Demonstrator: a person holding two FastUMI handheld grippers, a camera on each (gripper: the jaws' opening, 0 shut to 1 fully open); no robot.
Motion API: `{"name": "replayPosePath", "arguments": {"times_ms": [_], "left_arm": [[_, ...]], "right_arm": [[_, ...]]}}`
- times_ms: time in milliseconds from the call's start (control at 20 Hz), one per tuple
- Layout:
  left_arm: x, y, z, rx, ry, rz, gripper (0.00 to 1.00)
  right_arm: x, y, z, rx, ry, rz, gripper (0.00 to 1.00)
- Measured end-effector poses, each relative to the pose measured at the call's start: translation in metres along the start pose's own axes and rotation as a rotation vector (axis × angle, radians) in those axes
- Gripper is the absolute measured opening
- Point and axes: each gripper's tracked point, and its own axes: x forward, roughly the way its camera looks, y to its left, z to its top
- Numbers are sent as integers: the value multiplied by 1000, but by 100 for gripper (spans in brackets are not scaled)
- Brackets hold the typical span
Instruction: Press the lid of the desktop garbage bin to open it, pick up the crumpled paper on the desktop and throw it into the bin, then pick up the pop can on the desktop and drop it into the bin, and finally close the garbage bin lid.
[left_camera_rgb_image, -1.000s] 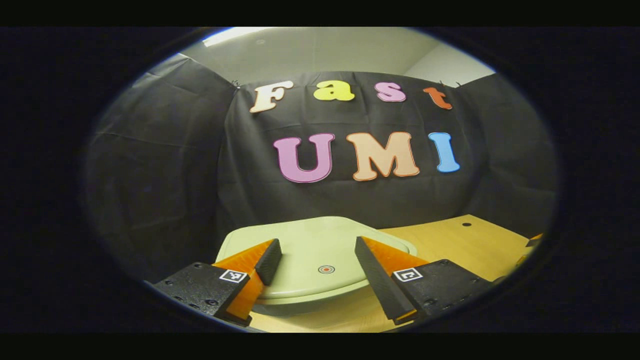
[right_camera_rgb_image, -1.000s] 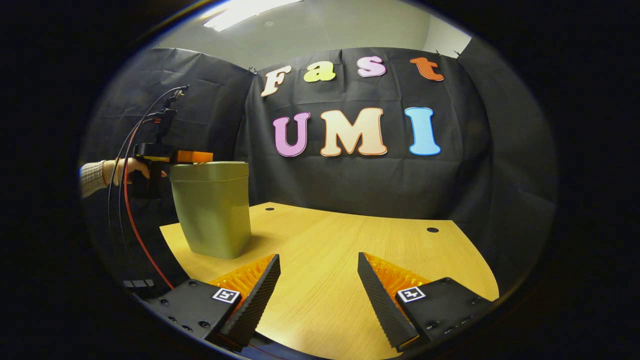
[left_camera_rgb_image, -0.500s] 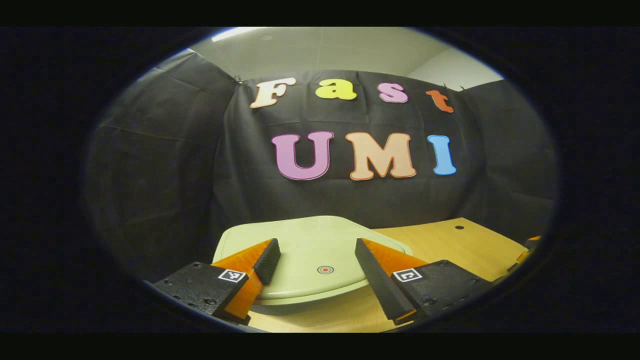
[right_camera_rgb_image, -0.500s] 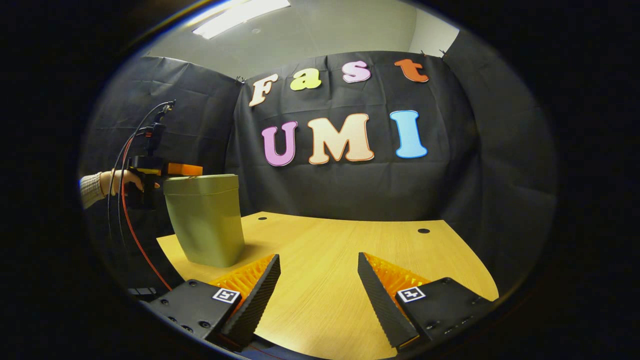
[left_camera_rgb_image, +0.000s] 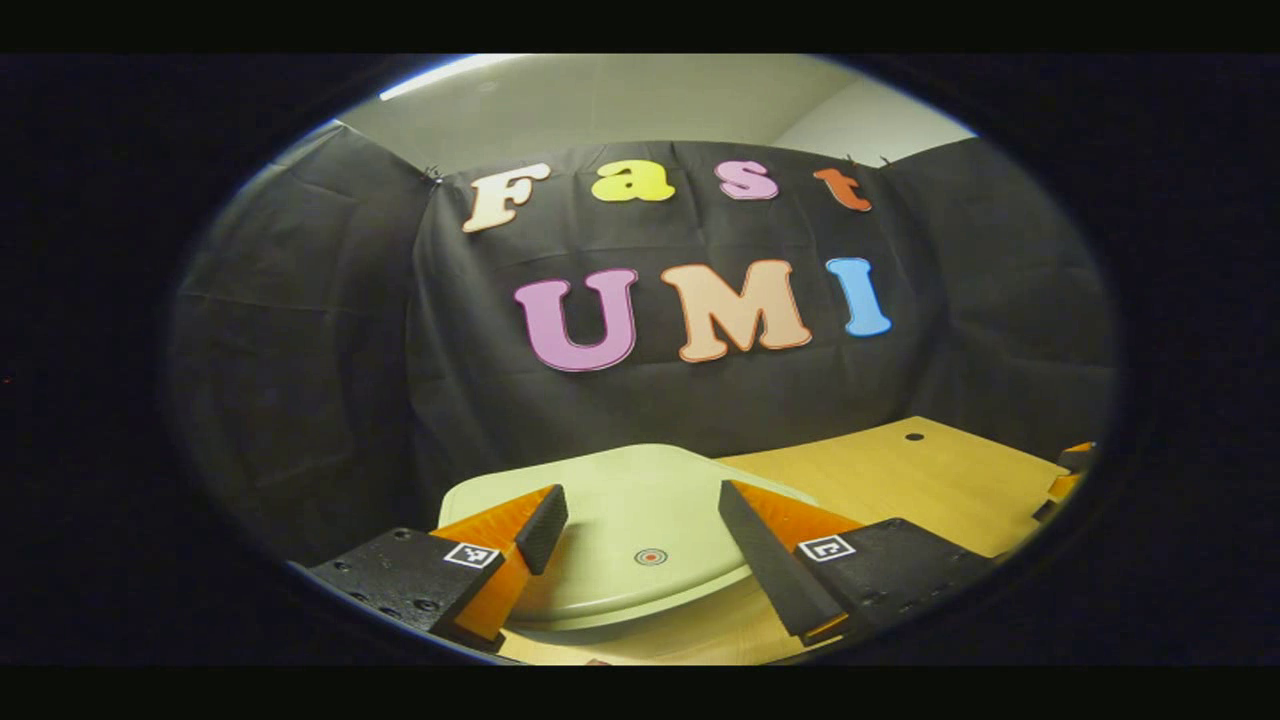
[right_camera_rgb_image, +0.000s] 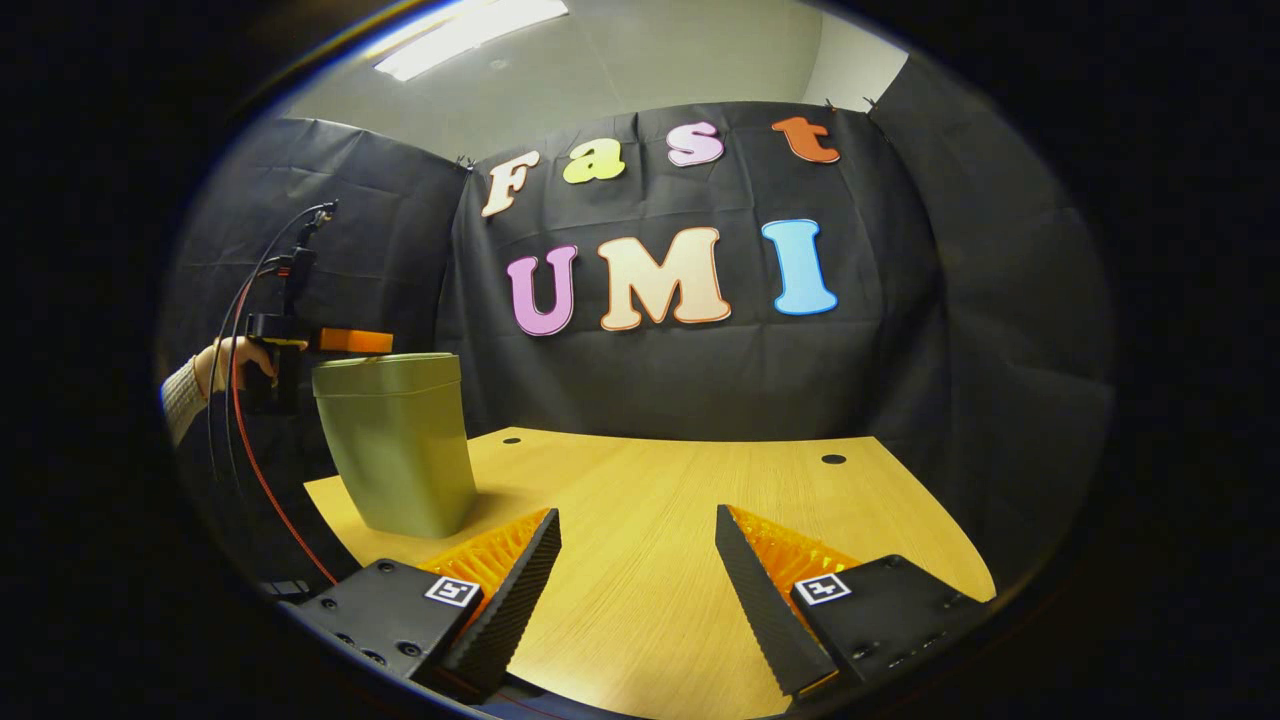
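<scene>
While the left gripper (left_camera_rgb_image: 643, 528), fingers wide, hovers over the bin lid (left_camera_rgb_image: 640, 500), cables (right_camera_rgb_image: 240, 330) trail behind. Right gripper (right_camera_rgb_image: 638, 550) gapes above bare table (right_camera_rgb_image: 660, 490).

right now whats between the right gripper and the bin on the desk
Nothing but bare desk. In the right gripper view, the wooden top runs clear from the open right gripper to the closed green bin, standing off to its left.
</scene>
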Motion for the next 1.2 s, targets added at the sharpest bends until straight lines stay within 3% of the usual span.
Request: {"name": "replayPosePath", "arguments": {"times_ms": [250, 450, 550, 800, 950, 1200], "left_arm": [[-20, -37, 45, -7, -119, -106, 92], [-42, -92, 57, -86, -179, -260, 92], [-51, -127, 42, -148, -185, -358, 92], [-54, -173, -4, -214, -218, -490, 92], [-51, -196, -40, -243, -215, -541, 93], [-41, -212, -87, -244, -206, -557, 96]], "right_arm": [[4, 0, -2, -1, 7, -8, 98], [6, 2, -3, -5, 12, -16, 98], [9, 4, -3, -7, 12, -23, 98], [17, 14, -6, -36, 17, -39, 98], [28, 27, -8, -45, 15, -30, 98], [49, 46, -20, -52, 37, -4, 98]]}}
